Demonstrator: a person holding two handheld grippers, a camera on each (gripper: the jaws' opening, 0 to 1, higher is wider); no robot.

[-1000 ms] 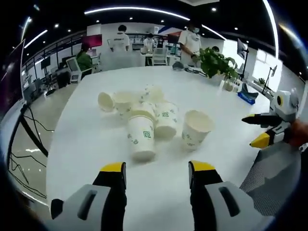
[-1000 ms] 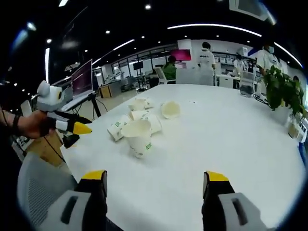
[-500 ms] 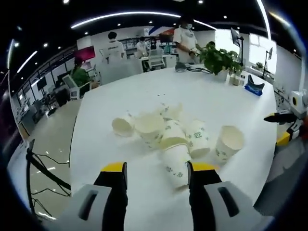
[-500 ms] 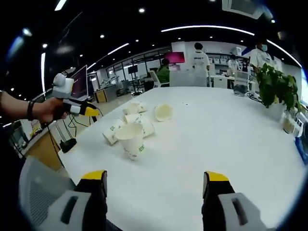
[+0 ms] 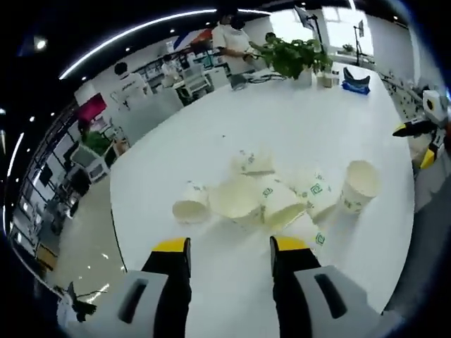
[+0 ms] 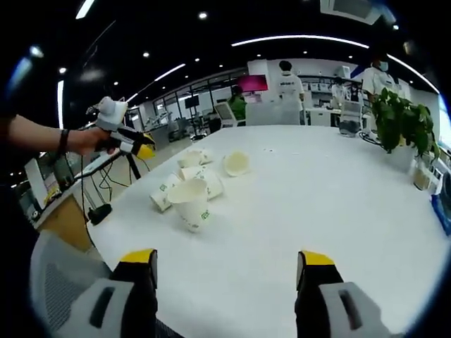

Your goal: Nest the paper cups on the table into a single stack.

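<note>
in the left gripper view, the left gripper (image 5: 230,246) with its yellow-tipped black jaws rises from the bottom edge, the jaws standing wide apart with nothing between them, above the near part of the large round white table (image 5: 211,137). just beyond the jaw tips lies the cluster of white paper cups with green printed marks (image 5: 271,197), most of them tipped on their sides and touching or overlapping one another. the leftmost cup (image 5: 191,207) lies on its side with its mouth toward the camera. at the right of the cluster one cup (image 5: 359,184) stands a little apart, mouth tilted toward the camera. farther right, at the table's edge, the right gripper (image 5: 421,144) comes into view, yellow tips showing; whether its jaws are spread cannot be told from here. at the far side of the table a leafy green potted plant (image 5: 290,55) stands, with people in white shirts (image 5: 231,42) beyond it.

in the right gripper view, a person's hand (image 6: 88,139) at the left holds the left gripper (image 6: 138,146) over the table's left edge, above and just left of the cups (image 6: 192,186). one cup (image 6: 193,203) lies nearest the camera, its open mouth up and toward the lens. the right gripper (image 6: 227,264) stands at the bottom, jaws spread wide and empty, well short of the cups. the potted plant (image 6: 399,121) sits at the right.
</note>
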